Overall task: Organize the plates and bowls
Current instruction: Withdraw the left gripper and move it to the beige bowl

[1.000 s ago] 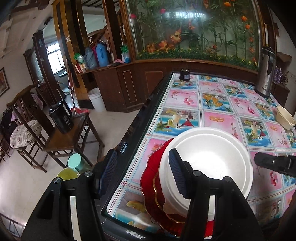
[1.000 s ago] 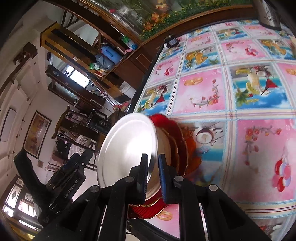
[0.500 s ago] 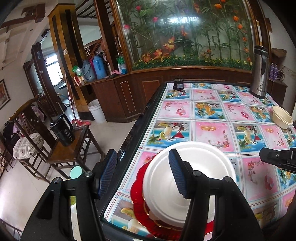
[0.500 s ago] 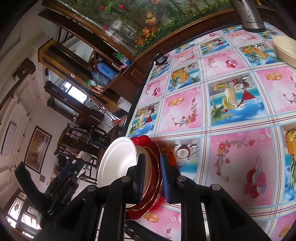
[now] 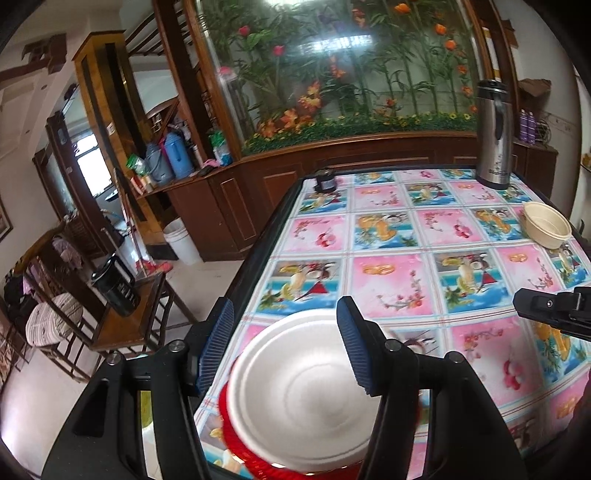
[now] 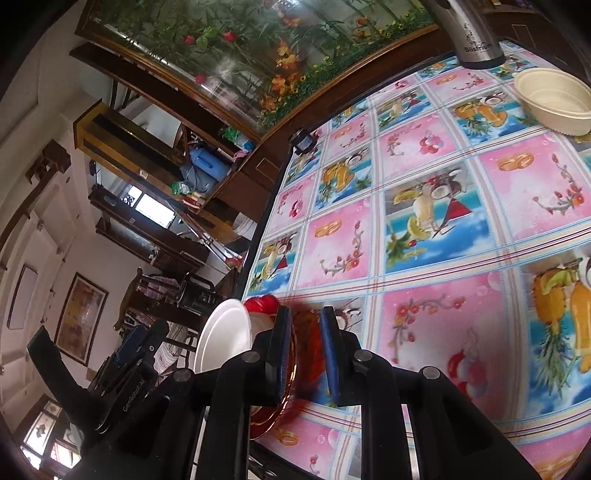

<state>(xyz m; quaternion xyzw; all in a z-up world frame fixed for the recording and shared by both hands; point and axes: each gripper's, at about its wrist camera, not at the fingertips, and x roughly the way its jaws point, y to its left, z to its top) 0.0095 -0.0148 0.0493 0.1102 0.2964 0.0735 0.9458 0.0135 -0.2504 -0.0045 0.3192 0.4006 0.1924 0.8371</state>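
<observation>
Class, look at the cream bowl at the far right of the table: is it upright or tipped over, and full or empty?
Upright and empty. The cream bowl sits on its base on the table, rim up, its bare inside showing.

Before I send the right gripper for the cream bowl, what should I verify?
1. White bowl seated upright on the red plates: ok.
2. Left gripper open, holding nothing: ok.
3. Right gripper free of the stack: cannot tell. The jaws are apart, but the plate rim shows right at them.
4. Cream bowl upright, standing alone near the steel flask: ok.
5. Table between the stack and the cream bowl bare of obstacles: ok.
6. Stack safely in from the table's edge: cannot tell. It sits at the near corner, close to the edge.
</observation>
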